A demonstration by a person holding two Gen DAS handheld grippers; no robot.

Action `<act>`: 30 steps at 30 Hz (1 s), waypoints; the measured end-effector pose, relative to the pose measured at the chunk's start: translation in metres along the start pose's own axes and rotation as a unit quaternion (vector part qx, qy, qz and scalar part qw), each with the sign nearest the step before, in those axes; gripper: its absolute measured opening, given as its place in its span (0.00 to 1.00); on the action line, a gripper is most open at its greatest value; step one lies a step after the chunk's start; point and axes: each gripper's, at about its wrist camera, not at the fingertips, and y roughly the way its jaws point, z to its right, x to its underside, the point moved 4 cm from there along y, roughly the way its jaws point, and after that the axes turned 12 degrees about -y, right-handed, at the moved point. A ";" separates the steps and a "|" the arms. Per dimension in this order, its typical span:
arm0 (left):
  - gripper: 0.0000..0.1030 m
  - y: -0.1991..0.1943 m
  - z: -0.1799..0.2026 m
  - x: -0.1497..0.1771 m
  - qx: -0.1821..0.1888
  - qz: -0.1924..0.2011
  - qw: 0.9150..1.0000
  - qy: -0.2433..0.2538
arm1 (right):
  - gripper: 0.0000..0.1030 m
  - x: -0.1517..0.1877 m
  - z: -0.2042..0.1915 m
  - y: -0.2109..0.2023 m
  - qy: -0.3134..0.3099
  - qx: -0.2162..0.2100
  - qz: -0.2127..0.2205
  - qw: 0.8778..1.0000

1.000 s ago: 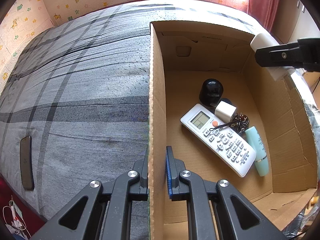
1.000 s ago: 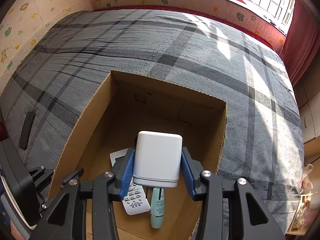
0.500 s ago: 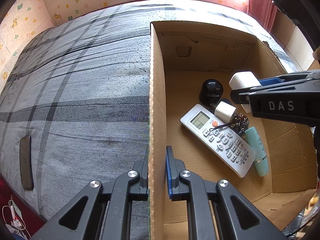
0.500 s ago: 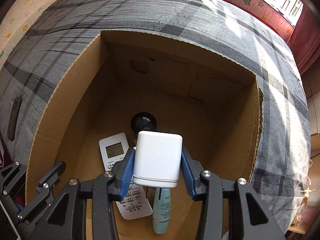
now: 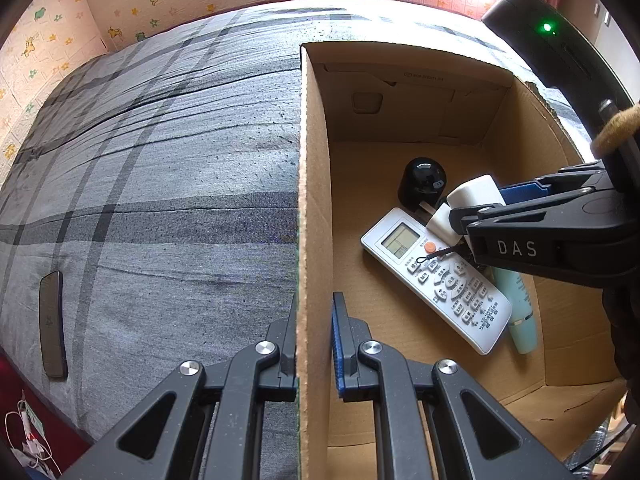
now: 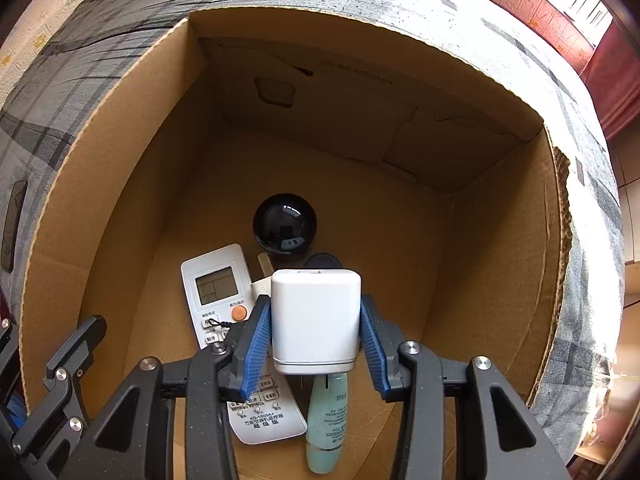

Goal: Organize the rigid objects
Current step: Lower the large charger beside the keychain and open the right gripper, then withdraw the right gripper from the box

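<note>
An open cardboard box (image 5: 314,184) (image 6: 120,184) stands on a grey plaid bed. My left gripper (image 5: 314,332) is shut on the box's left wall, one finger each side. My right gripper (image 6: 314,320) is shut on a white rectangular charger block (image 6: 315,316) (image 5: 476,194) and holds it low inside the box, just above the things on its floor. On the floor lie a white remote control (image 5: 436,276) (image 6: 216,284), a black round speaker (image 5: 420,182) (image 6: 285,226), a small white plug (image 5: 442,222) and a pale green tube (image 6: 326,428) (image 5: 520,312).
A dark phone (image 5: 52,324) lies on the bed to the left of the box; it shows at the left edge of the right wrist view (image 6: 12,224). The bed cover (image 5: 160,160) spreads around the box. A red curtain (image 6: 612,76) hangs at the right.
My right gripper has gone down into the box with the white charger block, from above the rim to just over the remote. My left gripper still holds the box wall.
</note>
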 end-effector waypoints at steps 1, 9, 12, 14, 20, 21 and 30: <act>0.12 0.000 -0.001 0.000 0.000 0.000 1.000 0.000 | 0.45 0.000 -0.001 -0.002 0.000 0.000 0.002 1.000; 0.12 0.000 -0.001 0.000 -0.001 0.000 1.000 0.001 | 0.48 0.001 -0.001 -0.025 -0.001 0.011 0.029 1.000; 0.12 0.000 -0.001 0.000 0.000 0.000 1.000 0.000 | 0.54 0.001 -0.003 -0.033 -0.002 0.016 0.036 0.999; 0.12 -0.001 -0.001 0.000 0.000 0.000 1.000 0.001 | 0.62 0.001 -0.003 -0.039 -0.002 0.016 0.043 0.999; 0.12 0.000 0.000 -0.001 -0.002 0.000 1.000 0.002 | 0.80 0.009 0.000 -0.059 0.009 0.020 0.060 0.998; 0.12 0.000 -0.001 -0.001 -0.002 0.001 1.000 0.002 | 0.83 0.011 0.002 -0.062 0.013 0.022 0.063 0.998; 0.12 -0.002 -0.001 -0.002 -0.002 0.001 1.000 0.001 | 1.00 0.026 0.013 -0.105 0.034 0.053 0.100 0.993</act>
